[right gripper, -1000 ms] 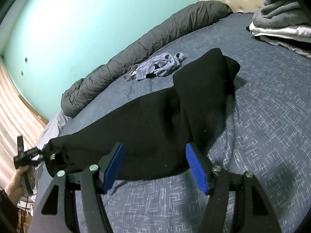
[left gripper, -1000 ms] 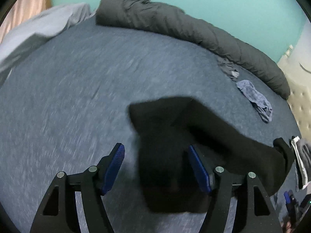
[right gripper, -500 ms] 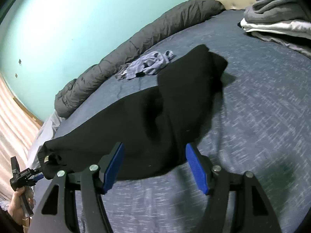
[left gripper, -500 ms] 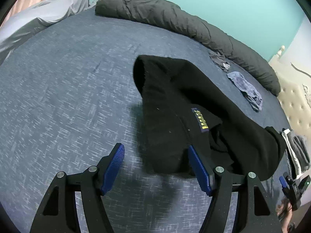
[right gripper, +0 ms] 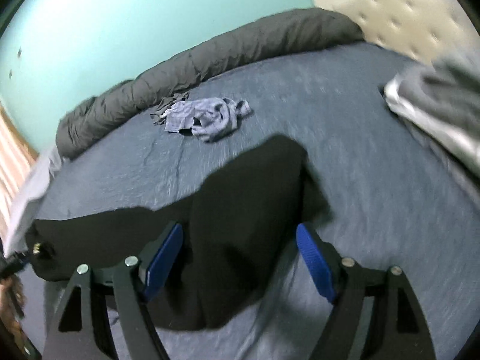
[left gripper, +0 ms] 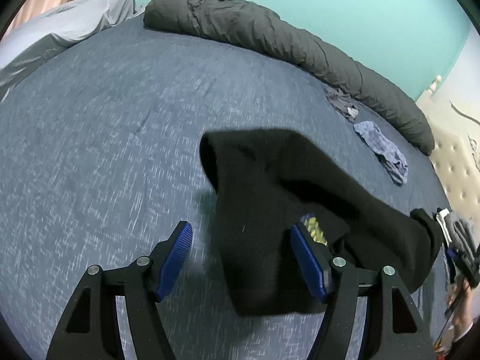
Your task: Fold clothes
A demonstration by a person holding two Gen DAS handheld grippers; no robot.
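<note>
One black garment (left gripper: pixel 255 240) between tool (left gripper: pixel 240 258) pads

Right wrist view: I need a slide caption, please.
Open right gripper, jaws widening, above a black garment on a blue bed; crumpled blue cloth beyond.

A home bedroom, shown by a wide bed (left gripper: pixel 105 126) covered in a blue sheet, a grey duvet (left gripper: pixel 270 36) rolled along a turquoise wall (right gripper: pixel 120 24), a tufted headboard (right gripper: pixel 405 18), loose clothes (right gripper: pixel 207 117), folded laundry (right gripper: pixel 444 105) stacked beside it
</note>
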